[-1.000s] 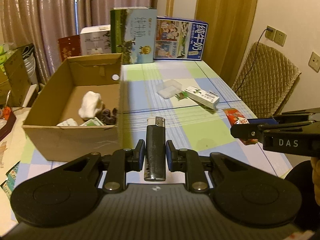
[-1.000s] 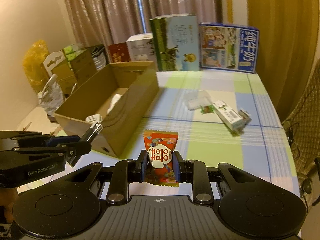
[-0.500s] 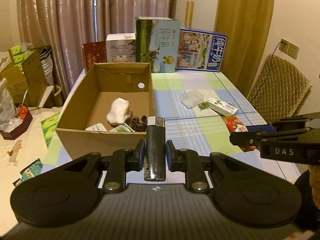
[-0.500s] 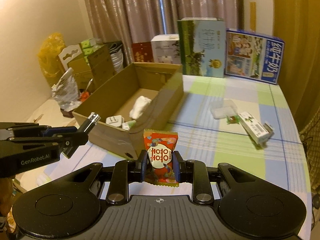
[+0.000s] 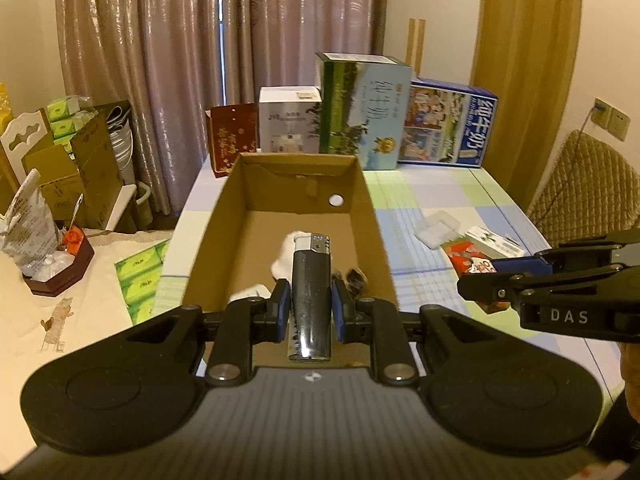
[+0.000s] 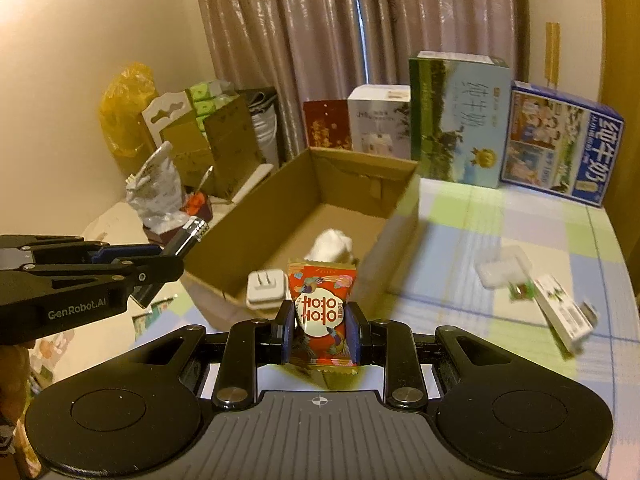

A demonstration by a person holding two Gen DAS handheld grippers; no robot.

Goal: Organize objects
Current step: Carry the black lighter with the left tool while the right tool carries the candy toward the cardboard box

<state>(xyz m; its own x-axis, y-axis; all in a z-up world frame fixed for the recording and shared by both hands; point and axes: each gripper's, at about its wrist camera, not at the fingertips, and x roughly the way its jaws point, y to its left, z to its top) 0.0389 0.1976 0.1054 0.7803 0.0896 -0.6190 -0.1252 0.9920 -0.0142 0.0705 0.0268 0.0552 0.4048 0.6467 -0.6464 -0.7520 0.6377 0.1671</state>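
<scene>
My left gripper [image 5: 310, 304] is shut on a dark lighter [image 5: 310, 300] with a silver top, held upright above the near end of the open cardboard box [image 5: 368, 208]. My right gripper [image 6: 319, 326] is shut on a red candy packet [image 6: 320, 312] near the box's [image 6: 400, 216] front corner. Inside the box lie a white soft lump [image 6: 332, 246], a white plug adapter [image 6: 264, 290] and a dark small item [image 5: 356, 278]. The right gripper [image 5: 476, 284] shows at the right of the left wrist view, the left gripper [image 6: 168, 264] at the left of the right wrist view.
On the checked tablecloth [image 6: 460, 240] lie a clear plastic case [image 6: 504, 266], a small green candy [image 6: 520, 290] and a white-green carton [image 6: 564, 314]. Tall milk cartons [image 5: 362, 112] and boxes stand along the table's far edge. Clutter and a low table lie left; a quilted chair [image 5: 584, 188] right.
Both grippers have swung left toward the box. The lighter now hangs over the box's near end, and the candy packet has come up to the box's front corner.
</scene>
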